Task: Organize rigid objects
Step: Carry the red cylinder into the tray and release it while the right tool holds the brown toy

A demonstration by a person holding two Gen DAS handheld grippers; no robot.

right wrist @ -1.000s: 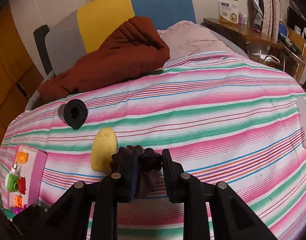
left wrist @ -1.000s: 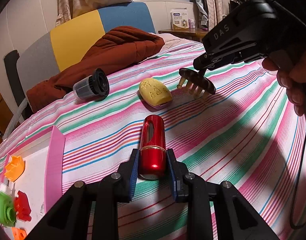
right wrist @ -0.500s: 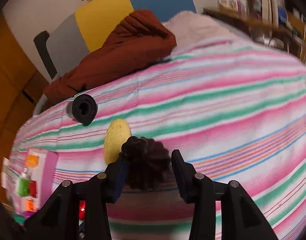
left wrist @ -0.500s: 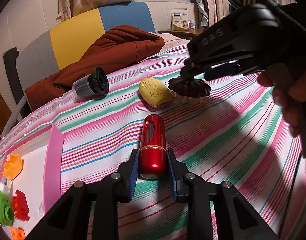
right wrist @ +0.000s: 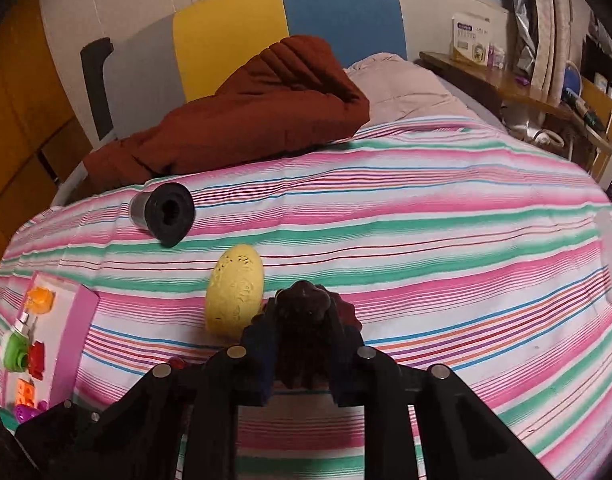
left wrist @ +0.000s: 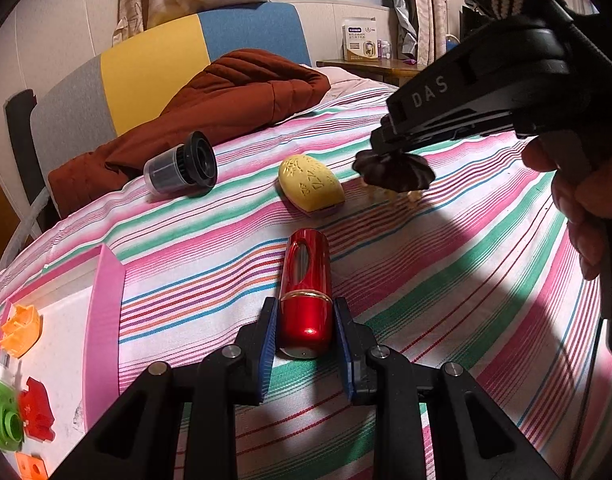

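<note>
striped bed sheet (left wrist: 446, 280) carrying all items | pink tray (left wrist: 103, 320) at left edge, toy pieces inside | left tongs (left wrist: 306, 332) clamped on red cylinder (left wrist: 306, 280) lying on sheet | right tongs (right wrist: 301, 332) shut on dark brown scalp massager (left wrist: 394, 170), beside yellow oval brush (left wrist: 310, 182) | black-capped cylinder (left wrist: 181, 166) farther back

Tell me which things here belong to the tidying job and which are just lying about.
Job: red tube, brown comb, yellow soap, black cap, pink tray, toy bricks.

Lying about: brown jacket, striped sheet, box on the side table.
</note>
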